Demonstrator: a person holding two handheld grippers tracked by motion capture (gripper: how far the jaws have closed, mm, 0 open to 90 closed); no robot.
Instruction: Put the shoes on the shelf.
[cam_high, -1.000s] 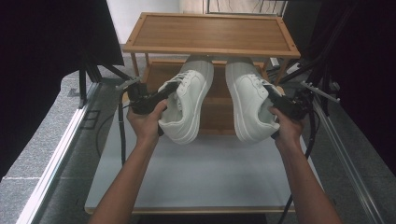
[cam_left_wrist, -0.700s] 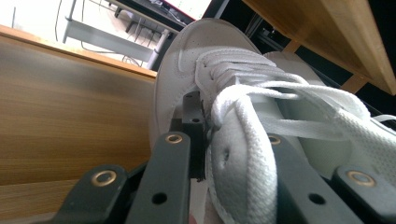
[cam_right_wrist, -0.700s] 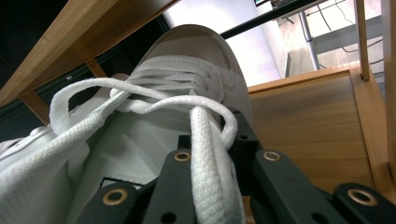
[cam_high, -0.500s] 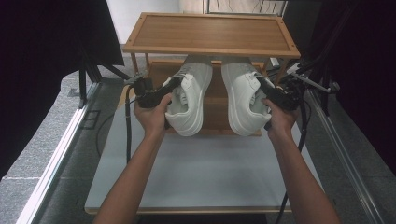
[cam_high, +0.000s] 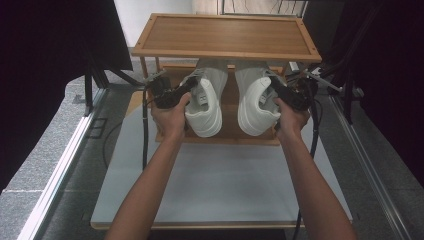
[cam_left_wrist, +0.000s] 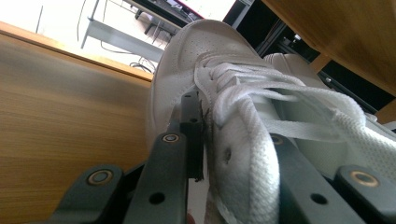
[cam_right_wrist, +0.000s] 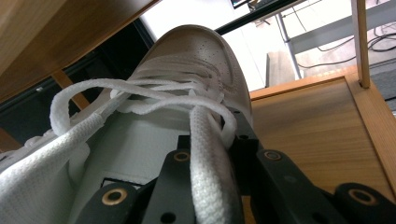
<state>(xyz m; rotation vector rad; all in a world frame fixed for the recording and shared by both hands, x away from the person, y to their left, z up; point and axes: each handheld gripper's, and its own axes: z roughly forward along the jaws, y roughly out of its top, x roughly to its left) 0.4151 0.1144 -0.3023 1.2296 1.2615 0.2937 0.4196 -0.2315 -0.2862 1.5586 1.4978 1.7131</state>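
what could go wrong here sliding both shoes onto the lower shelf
Each gripper clamps only the collar edge: the left gripper on the left shoe, the right gripper on the right shoe, so a shoe could twist or slip free. The heels overhang the lower shelf front, so a shoe let go now might tip off. Loose laces could snag under the top shelf.

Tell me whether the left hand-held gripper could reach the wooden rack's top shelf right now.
Probably not freely: the left hand-held gripper is clamped on a white lace-up sneaker under the wooden rack's top shelf, so it must back out first.
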